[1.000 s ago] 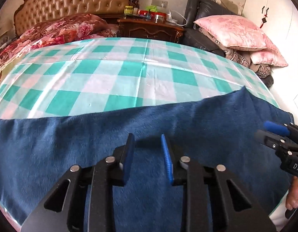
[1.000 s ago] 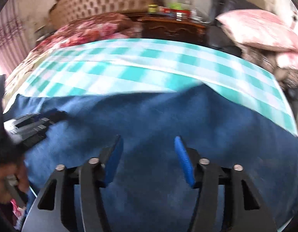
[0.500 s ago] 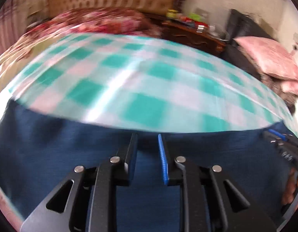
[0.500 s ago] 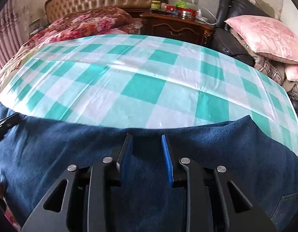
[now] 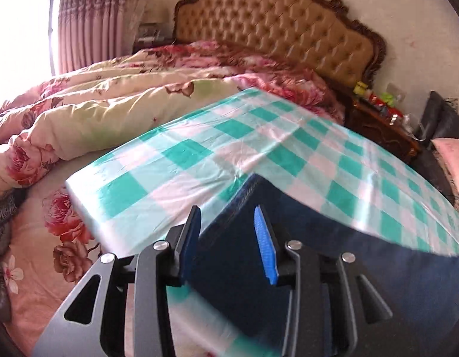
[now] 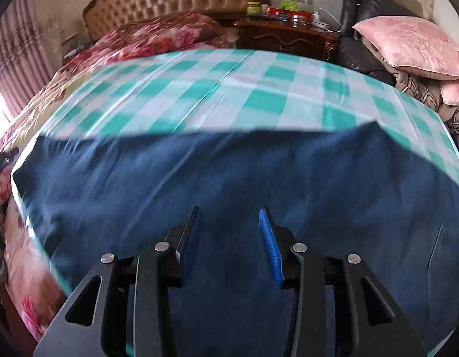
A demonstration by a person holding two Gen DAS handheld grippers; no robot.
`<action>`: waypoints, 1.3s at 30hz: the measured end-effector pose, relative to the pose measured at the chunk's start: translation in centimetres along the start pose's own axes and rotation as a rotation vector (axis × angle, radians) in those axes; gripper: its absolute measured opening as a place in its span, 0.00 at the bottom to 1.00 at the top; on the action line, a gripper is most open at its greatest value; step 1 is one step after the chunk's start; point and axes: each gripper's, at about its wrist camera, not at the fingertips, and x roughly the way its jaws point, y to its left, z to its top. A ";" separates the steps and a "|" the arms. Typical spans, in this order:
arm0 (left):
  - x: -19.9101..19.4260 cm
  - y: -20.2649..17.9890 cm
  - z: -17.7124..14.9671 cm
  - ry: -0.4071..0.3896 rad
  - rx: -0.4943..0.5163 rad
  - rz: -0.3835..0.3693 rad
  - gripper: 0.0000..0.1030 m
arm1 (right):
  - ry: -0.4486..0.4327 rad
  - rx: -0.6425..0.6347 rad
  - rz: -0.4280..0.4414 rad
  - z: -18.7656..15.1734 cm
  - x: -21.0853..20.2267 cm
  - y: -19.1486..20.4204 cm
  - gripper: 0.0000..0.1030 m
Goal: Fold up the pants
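Note:
Dark blue pants (image 6: 229, 178) lie flat across the near part of a green-and-white checked sheet (image 6: 229, 95). In the left wrist view the pants (image 5: 333, 253) end in a corner (image 5: 250, 181) just ahead of my left gripper (image 5: 228, 217), which is open and empty above that left end. My right gripper (image 6: 229, 217) is open and empty, hovering over the middle of the pants. The left gripper's tip (image 6: 4, 157) shows at the far left edge of the right wrist view.
A floral quilt (image 5: 95, 110) is heaped left of the sheet. A tufted headboard (image 5: 274, 29) and a dark wooden nightstand (image 6: 286, 37) with small items stand behind. Pink pillows (image 6: 407, 47) are stacked at the right. The sheet's left edge (image 5: 80, 196) drops off.
My left gripper has swung left to the pants' left end and opened wider. My right gripper has opened again over the middle of the pants.

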 end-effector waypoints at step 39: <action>-2.9 -6.3 -3.2 0.004 0.117 -0.148 0.43 | -0.012 0.387 -0.533 -4.0 -4.2 -34.6 0.53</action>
